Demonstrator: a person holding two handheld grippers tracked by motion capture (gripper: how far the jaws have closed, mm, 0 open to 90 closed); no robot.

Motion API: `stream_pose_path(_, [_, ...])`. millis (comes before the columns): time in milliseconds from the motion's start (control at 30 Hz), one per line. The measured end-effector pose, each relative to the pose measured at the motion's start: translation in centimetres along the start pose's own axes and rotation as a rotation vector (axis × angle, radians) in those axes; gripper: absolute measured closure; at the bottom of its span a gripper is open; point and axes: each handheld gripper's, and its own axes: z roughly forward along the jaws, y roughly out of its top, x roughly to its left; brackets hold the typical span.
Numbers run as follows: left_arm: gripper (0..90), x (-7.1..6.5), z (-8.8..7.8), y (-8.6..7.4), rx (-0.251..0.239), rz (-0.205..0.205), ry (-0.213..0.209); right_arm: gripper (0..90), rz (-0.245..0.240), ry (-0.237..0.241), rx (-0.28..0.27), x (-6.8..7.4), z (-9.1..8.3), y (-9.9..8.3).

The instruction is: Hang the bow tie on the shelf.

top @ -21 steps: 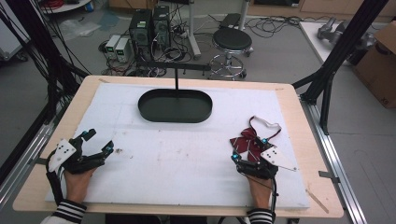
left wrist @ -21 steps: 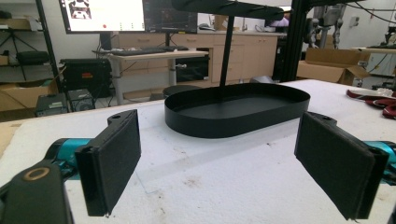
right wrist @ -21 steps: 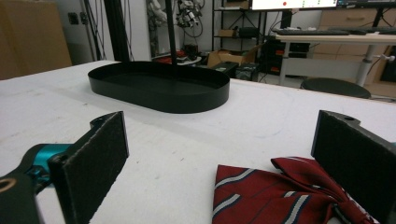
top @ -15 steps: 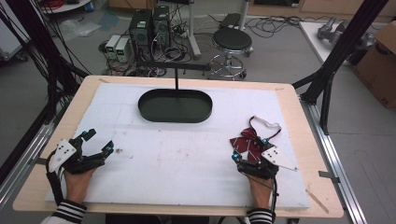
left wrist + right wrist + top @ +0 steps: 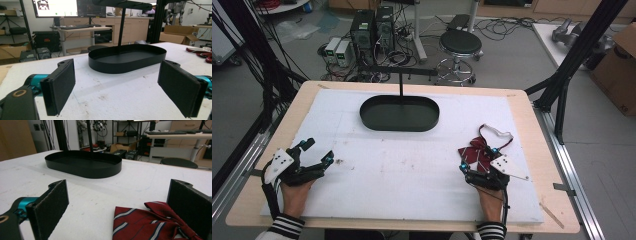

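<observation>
While both tongs point(image 5: 318, 151) point(image 5: 478, 157) gape — bow tie point(image 5: 478, 151) beside right, black tray point(image 5: 399, 113) bare.

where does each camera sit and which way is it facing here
High view: fixed above the person's side, looking forward and down on the white table; both hands show, with the left tool and right tool.
Left gripper view: rides the left tool, looking level across the table at the black tray; its two open pads show.
Right gripper view: rides the right tool, facing the tray, the red striped bow tie just ahead.
Shared: both gripper views show the tray.
</observation>
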Motion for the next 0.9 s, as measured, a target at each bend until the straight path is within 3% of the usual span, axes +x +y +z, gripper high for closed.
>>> stream_pose_path(267, [14.9, -0.1, 0.0, 0.0, 0.003, 0.004, 0.002, 2.9, -0.034, 0.020, 0.025, -0.6, -0.4, 1.8])
stream_pose_path(467, [14.9, 0.0, 0.0, 0.0, 0.004, 0.006, 0.003, 2.9, -0.097, 0.027, 0.067, -1.7, -0.4, 3.9])
stream_pose_path(600, [14.9, -0.1, 0.0, 0.0, 0.004, 0.006, 0.004, 2.9, -0.124, 0.026, 0.138, -3.9, -0.4, 5.9])
stream_pose_path(900, [14.9, -0.1, 0.0, 0.0, 0.005, 0.011, 0.005, 3.0, -0.182, 0.010, 0.277, -7.6, 0.8, 8.2])
